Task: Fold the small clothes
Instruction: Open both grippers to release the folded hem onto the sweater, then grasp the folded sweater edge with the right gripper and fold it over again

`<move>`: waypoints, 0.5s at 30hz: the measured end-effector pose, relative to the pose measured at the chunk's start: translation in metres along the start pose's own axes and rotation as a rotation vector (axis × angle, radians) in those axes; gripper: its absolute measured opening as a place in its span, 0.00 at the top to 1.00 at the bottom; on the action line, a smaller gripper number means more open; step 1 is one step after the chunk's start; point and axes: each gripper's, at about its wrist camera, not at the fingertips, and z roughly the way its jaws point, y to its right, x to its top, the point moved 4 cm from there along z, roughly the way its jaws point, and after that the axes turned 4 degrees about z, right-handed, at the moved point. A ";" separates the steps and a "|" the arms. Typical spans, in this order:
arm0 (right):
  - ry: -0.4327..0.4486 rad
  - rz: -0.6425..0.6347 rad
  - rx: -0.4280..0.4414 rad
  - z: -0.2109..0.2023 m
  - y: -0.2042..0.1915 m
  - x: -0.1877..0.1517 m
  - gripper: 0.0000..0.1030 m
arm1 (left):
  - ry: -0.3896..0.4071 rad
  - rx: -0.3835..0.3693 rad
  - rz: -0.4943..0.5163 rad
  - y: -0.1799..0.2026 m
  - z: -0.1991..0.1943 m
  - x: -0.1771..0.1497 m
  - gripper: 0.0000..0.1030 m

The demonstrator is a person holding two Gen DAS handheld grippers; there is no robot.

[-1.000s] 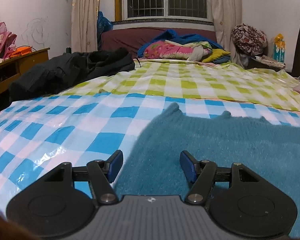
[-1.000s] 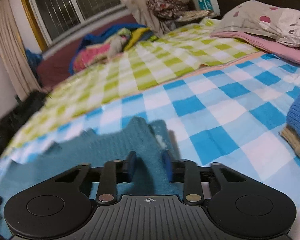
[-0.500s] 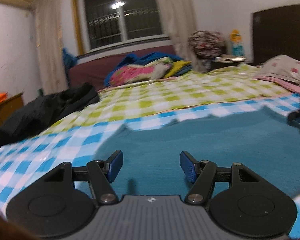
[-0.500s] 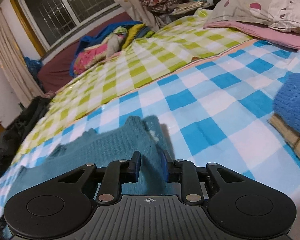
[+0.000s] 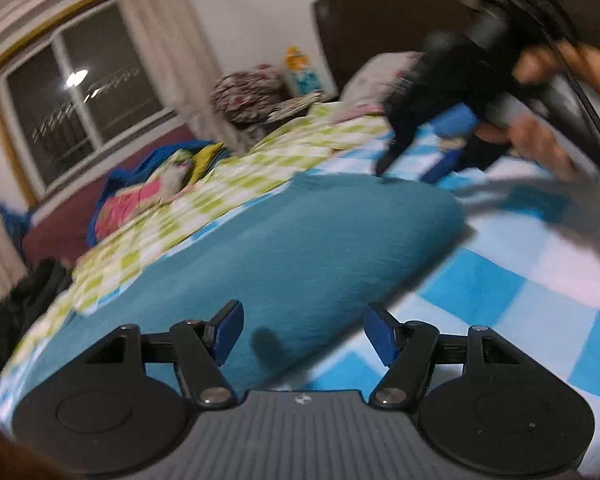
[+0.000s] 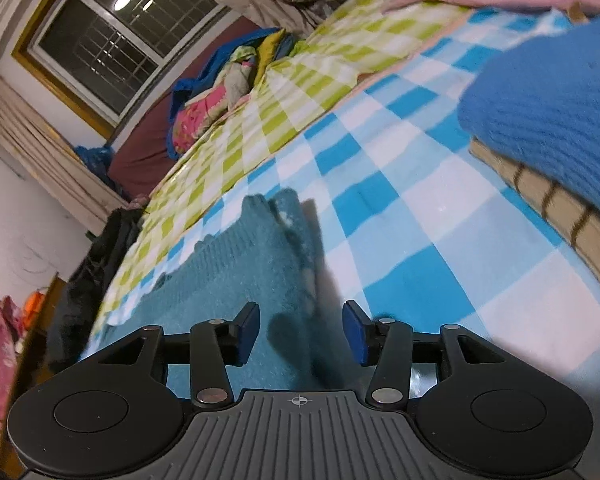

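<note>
Teal sweater (image 6: 236, 280); blue-white check sheet (image 6: 400, 216); green-white check sheet (image 6: 300, 76); blue knit (image 6: 548, 112); tan striped fold (image 6: 560, 220).

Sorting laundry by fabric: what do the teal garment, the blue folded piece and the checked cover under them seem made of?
The teal garment looks like fuzzy knit wool or acrylic: matte, with a nappy surface. The blue folded piece shows chunky knit ribs, likely a sweater. The checked cover looks like plastic sheeting or oilcloth, since it catches glossy highlights, though blur leaves that open.
</note>
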 end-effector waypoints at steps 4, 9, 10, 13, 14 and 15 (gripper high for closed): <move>-0.021 0.052 0.047 -0.002 0.012 -0.002 0.53 | -0.001 0.045 0.112 0.023 0.010 0.005 0.30; -0.038 0.080 0.077 -0.001 0.020 -0.005 0.52 | -0.010 0.086 0.138 0.030 0.023 0.015 0.30; -0.041 0.085 0.083 -0.001 0.021 -0.006 0.52 | -0.012 0.088 0.137 0.030 0.026 0.017 0.30; -0.058 0.102 0.097 0.002 0.023 -0.007 0.52 | -0.004 0.109 0.156 0.035 0.031 0.020 0.30; -0.060 0.100 0.097 0.003 0.022 -0.007 0.52 | 0.000 0.114 0.164 0.037 0.031 0.020 0.30; -0.061 0.095 0.097 0.004 0.021 -0.007 0.52 | 0.003 0.116 0.170 0.038 0.031 0.020 0.30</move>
